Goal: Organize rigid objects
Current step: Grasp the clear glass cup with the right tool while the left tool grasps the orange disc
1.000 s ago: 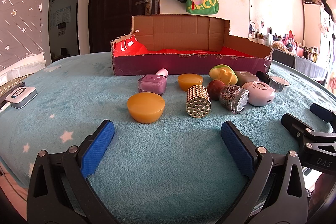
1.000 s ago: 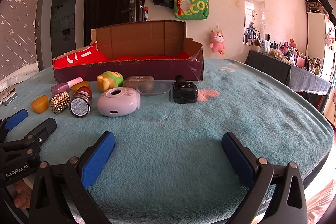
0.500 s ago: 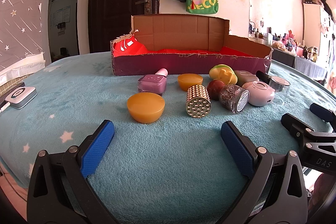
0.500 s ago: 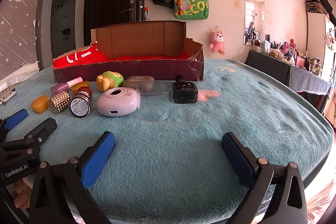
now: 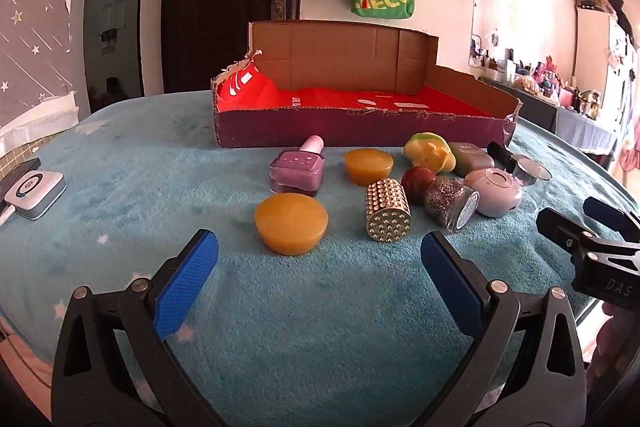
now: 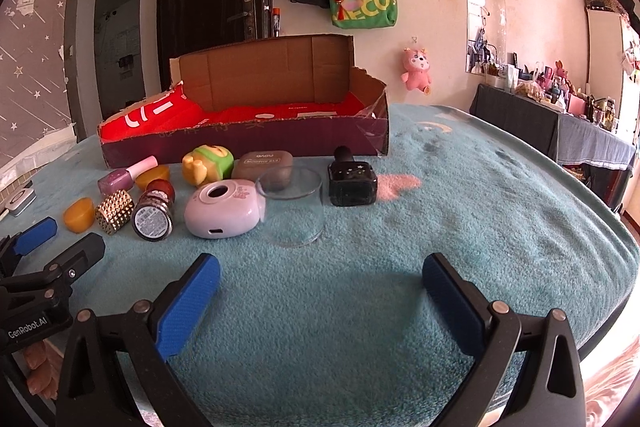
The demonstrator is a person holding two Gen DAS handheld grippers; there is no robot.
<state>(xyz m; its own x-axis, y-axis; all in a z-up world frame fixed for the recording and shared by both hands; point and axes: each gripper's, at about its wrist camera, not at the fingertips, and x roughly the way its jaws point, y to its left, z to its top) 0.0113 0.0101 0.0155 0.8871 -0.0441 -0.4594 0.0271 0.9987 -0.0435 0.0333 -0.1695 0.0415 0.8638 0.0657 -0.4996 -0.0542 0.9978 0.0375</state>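
Note:
A cardboard box [image 5: 360, 129] with a red lining stands on the teal blanket [image 5: 320, 327]; it also shows in the right wrist view [image 6: 240, 141]. In front of it lie an orange puck [image 5: 291, 223], a studded gold cylinder [image 5: 387, 215], a purple nail polish bottle [image 5: 297, 171], a glitter jar [image 6: 154, 213], a lilac round device [image 6: 224, 213], a clear glass [image 6: 291, 205] and a black bottle [image 6: 352, 181]. My left gripper [image 5: 319, 279] is open and empty, just short of the puck. My right gripper [image 6: 320, 291] is open and empty, short of the glass.
A white device [image 5: 34, 193] lies at the blanket's left edge. A second orange puck [image 5: 369, 166], a yellow-green toy [image 5: 430, 151] and a grey case [image 5: 470, 157] sit near the box. A dark table [image 6: 568, 131] stands at the right. The blanket's edge drops off at the right.

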